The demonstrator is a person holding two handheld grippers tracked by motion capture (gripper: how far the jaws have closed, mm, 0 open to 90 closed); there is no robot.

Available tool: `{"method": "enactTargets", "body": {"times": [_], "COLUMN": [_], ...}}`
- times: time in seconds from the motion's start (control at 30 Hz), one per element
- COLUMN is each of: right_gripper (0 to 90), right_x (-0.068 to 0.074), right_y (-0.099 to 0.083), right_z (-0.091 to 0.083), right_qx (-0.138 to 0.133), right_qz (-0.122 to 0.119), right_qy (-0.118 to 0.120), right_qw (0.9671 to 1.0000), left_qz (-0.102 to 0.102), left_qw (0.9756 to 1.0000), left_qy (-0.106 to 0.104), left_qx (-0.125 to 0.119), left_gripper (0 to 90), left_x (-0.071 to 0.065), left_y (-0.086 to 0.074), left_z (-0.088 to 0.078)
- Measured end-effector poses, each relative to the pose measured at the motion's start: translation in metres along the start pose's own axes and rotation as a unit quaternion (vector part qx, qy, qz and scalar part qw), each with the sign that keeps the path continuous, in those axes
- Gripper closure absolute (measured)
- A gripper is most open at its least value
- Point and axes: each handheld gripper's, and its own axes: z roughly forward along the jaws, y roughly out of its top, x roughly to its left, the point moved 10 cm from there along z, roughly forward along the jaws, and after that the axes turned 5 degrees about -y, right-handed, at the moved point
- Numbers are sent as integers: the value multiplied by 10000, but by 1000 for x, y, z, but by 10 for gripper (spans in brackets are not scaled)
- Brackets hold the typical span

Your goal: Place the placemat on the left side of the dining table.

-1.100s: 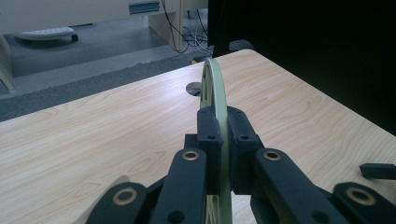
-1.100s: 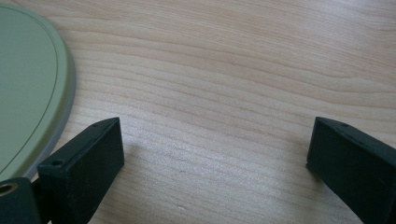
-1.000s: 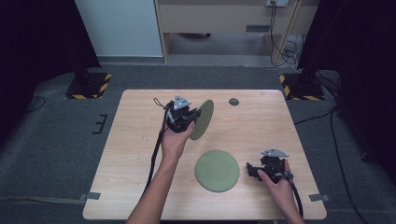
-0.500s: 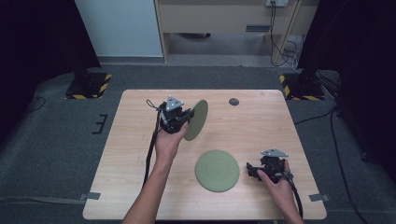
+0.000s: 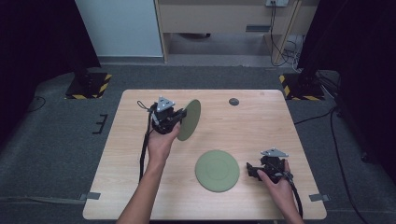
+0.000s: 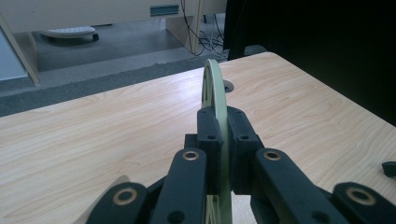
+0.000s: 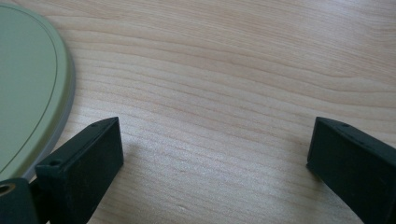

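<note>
A person sits at a light wooden table (image 5: 140, 186) with a two-jaw gripper in each hand. The left gripper (image 5: 180, 117) is raised above the left half of the table and clamps the rim of a thin, pale green round plate (image 5: 189, 120), which stands on edge and tilted rather than flat. In the left gripper view, that held plate (image 6: 215, 100) runs straight up between the two black jaws, whose pads press on either face of it, and the plate rises well past the jaw tips. A second green plate (image 5: 217, 170) of the same kind lies flat on the table, nearer the person and well apart from the held one. The right gripper (image 5: 251, 170) rests low on the table just to the right of this flat plate, its jaws spread wide with bare wood between them. In the right gripper view, the flat plate's (image 7: 32, 88) edge lies just beside one jaw, outside the gap. A small dark round disc (image 5: 234, 101) sits near the table's far edge.
</note>
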Motion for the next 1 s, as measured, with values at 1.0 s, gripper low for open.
{"method": "enactTargets", "body": {"times": [1.0], "right_gripper": [36], "right_x": [0], "right_y": [0], "right_z": [0], "right_qx": [3], "right_qz": [3], "right_qy": [-4], "right_qw": [10000], "left_qz": [-153], "left_qw": [9994], "left_qy": [291], "left_qx": [-54], "left_gripper": [856], "left_x": [36], "left_y": [-12], "left_z": [-30]}}
